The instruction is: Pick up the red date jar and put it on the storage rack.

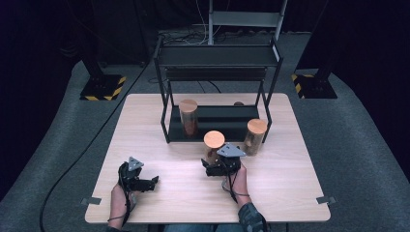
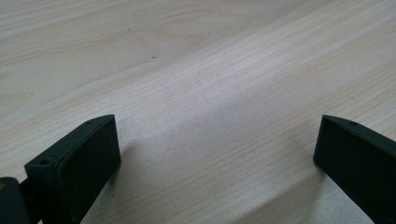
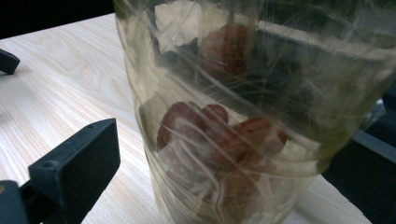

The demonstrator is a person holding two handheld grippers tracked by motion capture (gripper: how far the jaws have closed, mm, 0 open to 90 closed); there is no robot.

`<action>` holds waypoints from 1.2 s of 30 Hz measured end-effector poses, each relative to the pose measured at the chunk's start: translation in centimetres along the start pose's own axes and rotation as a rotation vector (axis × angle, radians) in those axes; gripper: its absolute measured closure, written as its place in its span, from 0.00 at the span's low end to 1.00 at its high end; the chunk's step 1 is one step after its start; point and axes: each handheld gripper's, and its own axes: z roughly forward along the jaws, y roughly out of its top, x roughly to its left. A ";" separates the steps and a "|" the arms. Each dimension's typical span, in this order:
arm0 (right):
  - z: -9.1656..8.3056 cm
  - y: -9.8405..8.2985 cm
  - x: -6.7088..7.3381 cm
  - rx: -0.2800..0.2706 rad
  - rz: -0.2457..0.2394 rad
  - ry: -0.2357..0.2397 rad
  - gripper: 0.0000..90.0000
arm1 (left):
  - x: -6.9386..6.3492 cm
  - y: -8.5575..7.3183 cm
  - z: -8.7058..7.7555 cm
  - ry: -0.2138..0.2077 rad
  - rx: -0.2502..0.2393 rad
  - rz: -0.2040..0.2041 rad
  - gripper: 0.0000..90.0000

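A clear glass jar [image 1: 213,145] with a round wooden lid stands on the table just in front of the black rack. In the right gripper view the jar [image 3: 233,116] looms close, with reddish dried fruit and pale strands inside. My right gripper [image 1: 209,169] is open at the jar's near side. One black finger [image 3: 79,168] stands apart from the glass on the left, and the other is hidden behind the jar. My left gripper [image 1: 153,182] rests low over bare wood at the front left, and its jaws [image 2: 217,154] stand wide open with nothing between them.
A black two-tier rack [image 1: 217,55] stands at the back of the wooden table [image 1: 290,193]. A second lidded jar [image 1: 188,118] sits on its lower shelf, and a third jar [image 1: 255,135] stands by its right front leg. Cables trail over the grey floor.
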 end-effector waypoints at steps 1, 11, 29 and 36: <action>0.0 0.0 0.0 -0.006 -0.004 0.006 0.00 | 0.0 0.0 0.0 0.000 0.000 0.000 0.00; 0.0 -0.1 -0.2 -0.024 0.029 -0.017 0.11 | 0.0 0.0 0.0 0.001 0.000 0.000 0.00; 0.0 -0.1 -0.2 -0.006 0.031 -0.022 0.27 | 0.0 0.0 0.0 0.007 0.001 -0.004 0.00; -0.1 0.0 -0.2 -0.001 0.030 -0.040 0.27 | 0.0 0.0 0.0 0.006 0.001 -0.005 0.00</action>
